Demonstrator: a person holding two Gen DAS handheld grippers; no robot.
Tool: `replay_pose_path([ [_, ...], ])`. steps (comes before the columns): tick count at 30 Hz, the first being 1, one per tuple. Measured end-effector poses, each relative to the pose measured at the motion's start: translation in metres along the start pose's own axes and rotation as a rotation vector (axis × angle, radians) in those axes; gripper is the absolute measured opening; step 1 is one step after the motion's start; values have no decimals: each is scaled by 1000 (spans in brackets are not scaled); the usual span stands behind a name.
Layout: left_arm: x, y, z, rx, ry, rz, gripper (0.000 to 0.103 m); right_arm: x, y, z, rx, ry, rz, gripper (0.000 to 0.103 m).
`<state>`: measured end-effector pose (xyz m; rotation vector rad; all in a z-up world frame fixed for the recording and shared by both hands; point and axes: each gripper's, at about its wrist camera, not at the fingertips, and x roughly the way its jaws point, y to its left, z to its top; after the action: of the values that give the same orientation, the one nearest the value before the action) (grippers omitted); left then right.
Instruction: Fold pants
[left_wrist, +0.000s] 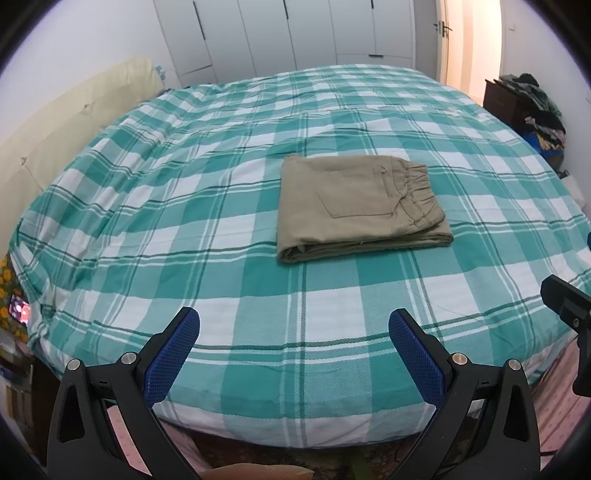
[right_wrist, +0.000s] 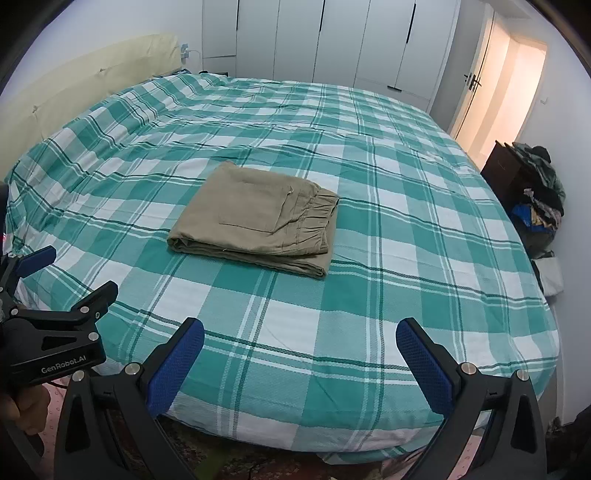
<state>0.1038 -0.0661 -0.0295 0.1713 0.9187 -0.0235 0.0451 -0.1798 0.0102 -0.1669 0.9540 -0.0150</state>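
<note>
A green-checked bed (left_wrist: 184, 229) fills a room with white wardrobes (left_wrist: 295, 33). Folded khaki pants (left_wrist: 358, 210) lie mid-bed. Left gripper (left_wrist: 294, 343) and right gripper (right_wrist: 300, 350) hover with jaws apart, empty. Only the right view shows a wall plug (right_wrist: 186, 50), perhaps a charger.

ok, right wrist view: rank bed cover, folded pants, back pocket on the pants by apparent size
1. Checked bed cover, fills most of the view.
2. Folded khaki pants, lying on the cover.
3. Back pocket, a patch on the pants' top face.
No close calls.
</note>
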Motion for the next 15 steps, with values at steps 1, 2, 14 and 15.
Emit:
replay_pose_path([
  [1, 0, 1, 0, -2, 0, -1, 102, 0, 0, 0, 1, 2, 1, 102],
  [2, -1, 2, 0, -3, 1, -3, 102, 1, 0, -1, 1, 3, 1, 102],
  [14, -2, 2, 1, -4, 2, -2, 102, 4, -2, 0, -1, 6, 3, 102],
  [15, -2, 2, 2, -5, 3, 3, 102, 4, -3, 0, -2, 6, 3, 102],
])
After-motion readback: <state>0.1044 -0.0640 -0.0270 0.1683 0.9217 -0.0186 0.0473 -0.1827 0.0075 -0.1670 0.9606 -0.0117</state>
